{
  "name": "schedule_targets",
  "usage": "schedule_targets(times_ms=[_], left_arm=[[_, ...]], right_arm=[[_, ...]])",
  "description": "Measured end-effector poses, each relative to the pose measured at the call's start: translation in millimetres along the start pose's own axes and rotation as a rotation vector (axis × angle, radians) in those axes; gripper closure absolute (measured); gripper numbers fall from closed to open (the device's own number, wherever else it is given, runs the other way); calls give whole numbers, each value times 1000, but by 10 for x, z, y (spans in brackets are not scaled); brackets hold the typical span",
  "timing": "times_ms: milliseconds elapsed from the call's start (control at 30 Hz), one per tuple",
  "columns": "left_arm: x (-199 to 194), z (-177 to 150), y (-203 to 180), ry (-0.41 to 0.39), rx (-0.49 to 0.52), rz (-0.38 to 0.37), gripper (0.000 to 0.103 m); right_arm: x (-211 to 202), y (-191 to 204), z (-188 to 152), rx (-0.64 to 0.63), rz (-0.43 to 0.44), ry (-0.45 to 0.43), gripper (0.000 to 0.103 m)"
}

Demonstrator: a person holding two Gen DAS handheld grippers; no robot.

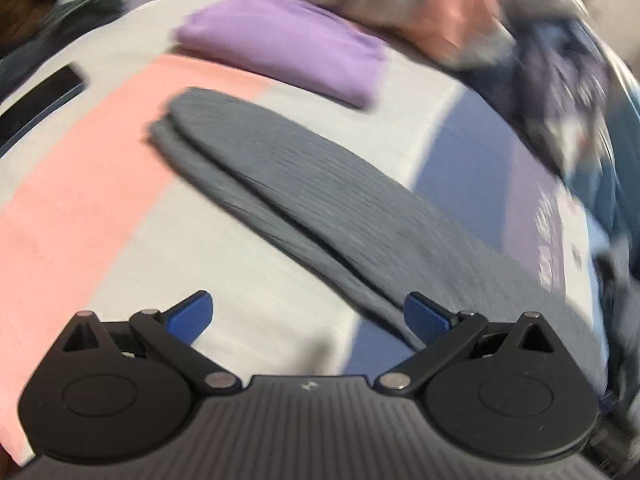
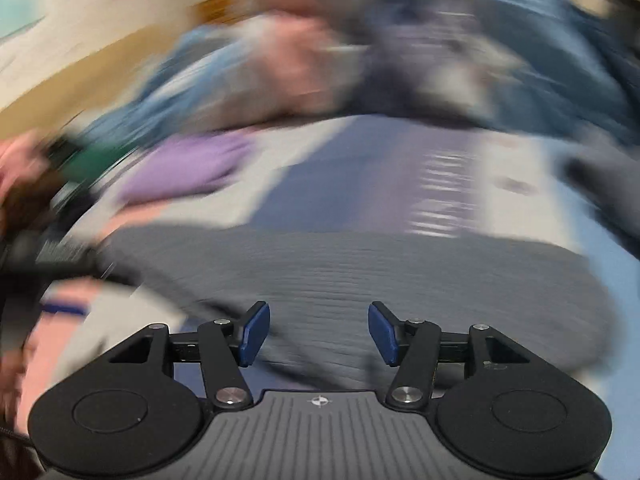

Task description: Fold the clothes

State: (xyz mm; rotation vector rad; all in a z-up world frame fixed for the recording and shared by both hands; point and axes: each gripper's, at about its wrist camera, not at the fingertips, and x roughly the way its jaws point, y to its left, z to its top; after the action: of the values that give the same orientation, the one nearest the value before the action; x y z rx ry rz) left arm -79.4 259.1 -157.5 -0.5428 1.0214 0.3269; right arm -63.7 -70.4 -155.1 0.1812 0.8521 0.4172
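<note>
Left tongs (image 1: pixel 308 314) nearest the lens, blue pads spread wide, nothing between them. Just beyond them lies the grey ribbed garment (image 1: pixel 304 184), folded lengthwise into a long strip with one layer edge showing along its left side; it runs from near right to far left across the striped bedspread (image 1: pixel 80 208), which has pink, pale grey and blue-violet bands. Right pad sits over the garment's near end; contact unclear.

Folded purple garment (image 1: pixel 288 52) lies flat beyond the grey one, apart from it. Heap of unfolded clothes (image 1: pixel 452 12) at far right, pink, grey and dark pieces mixed. Dark flat object (image 1: pixel 40 100) at far left edge, unidentifiable.

Right tongs (image 2: pixel 318 332) also parted, empty, hovering over the grey garment's broad side. Right view heavily motion-blurred.
</note>
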Motion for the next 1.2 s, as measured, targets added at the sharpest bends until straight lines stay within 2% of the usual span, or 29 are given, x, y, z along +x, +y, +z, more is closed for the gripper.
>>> schedule_targets(times_ms=[67,133,200,300,367,500,533,567,600,633,700,867,933,1033,1067,1200], left_arm=[[-4,159,212,-3,-74,-25,0],[13,281,372,0,-115,-58,0],[48,367,493,-7,-150,-88,0],[144,483,624,1,-191,-128,0],[201,531,679,19,-184,-142,0],[328,598,704,59,-146,-176,0],[349,613,698,65,-135,-186,0],[361,620,697,68,-131,-199,0],[392,629,706,78,-142,-214,0],[423,638,716,87,-153,-230,0],[478,595,713,111,-172,-279,0],[623,434,654,184,-215,-413,0],[707,404,689,190,-304,-504,0],[921,413,828,218,-514,-633,0],[989,419,868,229,-562,-655,0],[1140,420,969,232,-649,-688,0]], right_arm=[[213,298,45,-66,111,27,56],[418,373,82,28,166,63,58],[566,384,89,150,179,85,58],[714,387,60,308,139,114,57],[798,359,31,427,100,130,57],[859,257,-76,635,13,58,52],[877,208,-111,704,14,34,54],[895,159,-145,773,16,10,56],[911,128,-175,829,26,-8,70],[924,122,-197,866,50,-19,96],[927,120,-234,933,93,-45,96],[681,176,-248,1010,153,-102,96],[590,170,-248,1006,163,-104,96],[590,162,-226,989,184,-109,96],[589,155,-220,987,194,-114,96],[576,135,-185,967,227,-128,96]])
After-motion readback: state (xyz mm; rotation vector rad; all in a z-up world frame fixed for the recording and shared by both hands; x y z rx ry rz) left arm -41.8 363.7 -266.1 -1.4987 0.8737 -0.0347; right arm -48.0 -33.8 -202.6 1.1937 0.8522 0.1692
